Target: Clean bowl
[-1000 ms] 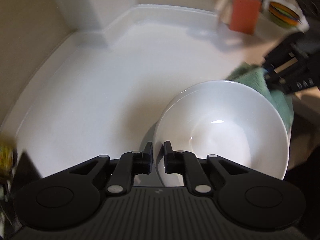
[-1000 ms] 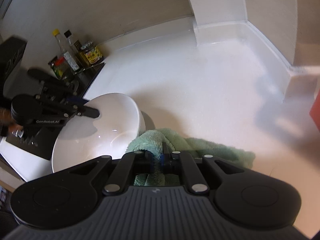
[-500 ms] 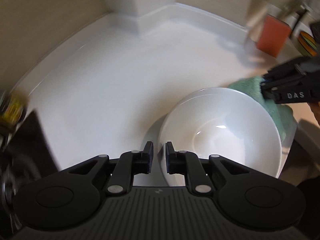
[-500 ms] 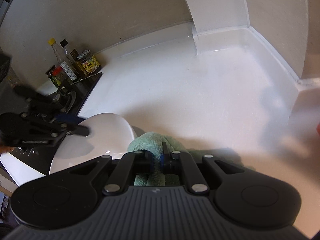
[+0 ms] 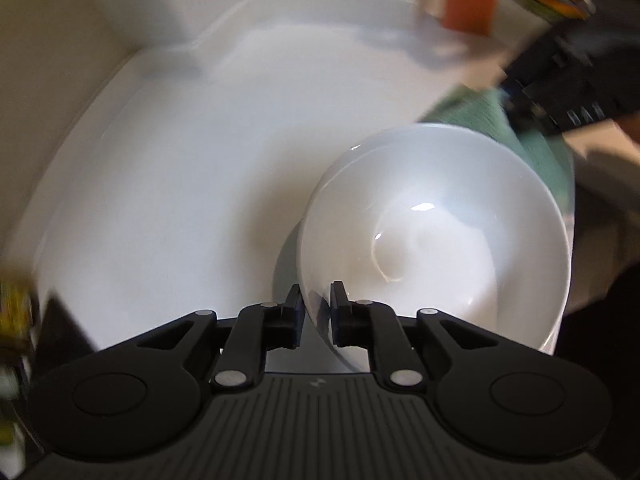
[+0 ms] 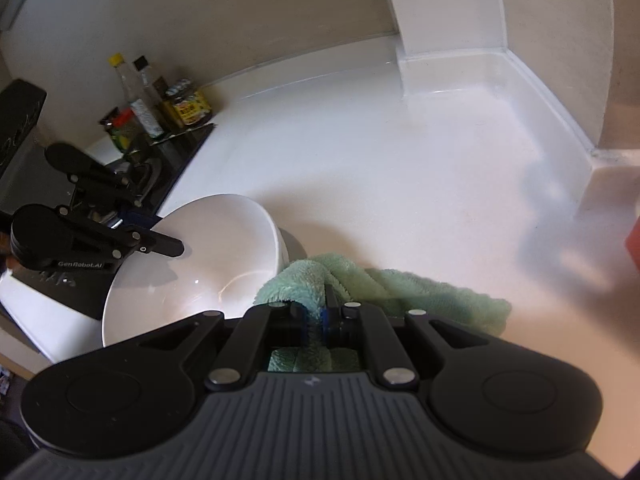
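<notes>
swung back toward the orange block since half a second ago, with the white bowl (image 5: 436, 240) tipped up on the pale counter (image 5: 180, 168). left gripper (image 5: 316, 312) clamped across the near rim. right gripper (image 6: 320, 312) pinched shut on the green cloth (image 6: 384, 284), just beside the far rim. likely glazed ceramic: stiff, slick, fairly heavy, breakable. best gripped at the rim, as now; soft cloth should conform inside.

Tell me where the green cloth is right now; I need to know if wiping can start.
The cloth is clamped in the right gripper, just outside the bowl's rim, trailing onto the white counter.
</notes>
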Tool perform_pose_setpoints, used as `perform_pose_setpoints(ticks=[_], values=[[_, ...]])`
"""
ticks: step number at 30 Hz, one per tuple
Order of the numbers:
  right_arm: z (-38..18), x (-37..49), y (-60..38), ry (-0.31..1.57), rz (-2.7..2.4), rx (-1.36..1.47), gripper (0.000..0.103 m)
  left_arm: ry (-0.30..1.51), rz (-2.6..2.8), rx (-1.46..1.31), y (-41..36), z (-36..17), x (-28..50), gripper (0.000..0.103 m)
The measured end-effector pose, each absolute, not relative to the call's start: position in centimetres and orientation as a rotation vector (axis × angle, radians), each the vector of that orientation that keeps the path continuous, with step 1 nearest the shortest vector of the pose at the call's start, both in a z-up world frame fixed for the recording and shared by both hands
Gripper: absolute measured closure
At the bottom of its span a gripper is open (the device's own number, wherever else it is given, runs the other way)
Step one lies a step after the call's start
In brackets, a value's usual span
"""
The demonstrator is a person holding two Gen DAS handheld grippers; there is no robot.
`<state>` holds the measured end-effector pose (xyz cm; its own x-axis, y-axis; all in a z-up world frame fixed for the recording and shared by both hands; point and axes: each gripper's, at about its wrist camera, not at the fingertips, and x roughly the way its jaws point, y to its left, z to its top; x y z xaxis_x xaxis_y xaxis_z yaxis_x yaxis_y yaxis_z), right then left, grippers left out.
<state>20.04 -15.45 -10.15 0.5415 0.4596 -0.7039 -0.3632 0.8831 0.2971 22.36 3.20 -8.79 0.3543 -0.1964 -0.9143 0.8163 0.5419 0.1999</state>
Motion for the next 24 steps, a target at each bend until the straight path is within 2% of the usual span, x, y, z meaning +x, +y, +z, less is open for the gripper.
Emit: perform_pose_setpoints(ticks=[3,7,16,17,18,24], values=[[-10.0,20.6,-15.3,0.864,0.456,0.116,0.097,0.974,-0.813,0.771,2.1,-8.7,23.6,0.091],[-10.0,20.5,-15.7,0.864,0.417,0.171,0.097,0.979,-0.737,0.624,1.9,-8.2,24.6,0.091],[-10.1,18.9,-16.0,0.856,0.372,0.244,0.097,0.994,-0.499,0.308,6.6,-7.3,20.6,0.093],[-10.1,18.8,-15.9,0.857,0.370,0.241,0.097,0.997,-0.510,0.307,6.7,-7.5,21.1,0.098],[-10.0,18.6,-15.8,0.859,0.373,0.232,0.097,0.999,-0.522,0.306,6.8,-7.7,21.5,0.099],[-9.9,18.9,-15.6,0.881,0.426,0.201,0.097,0.972,-0.725,0.515,5.4,-7.3,23.7,0.099]])
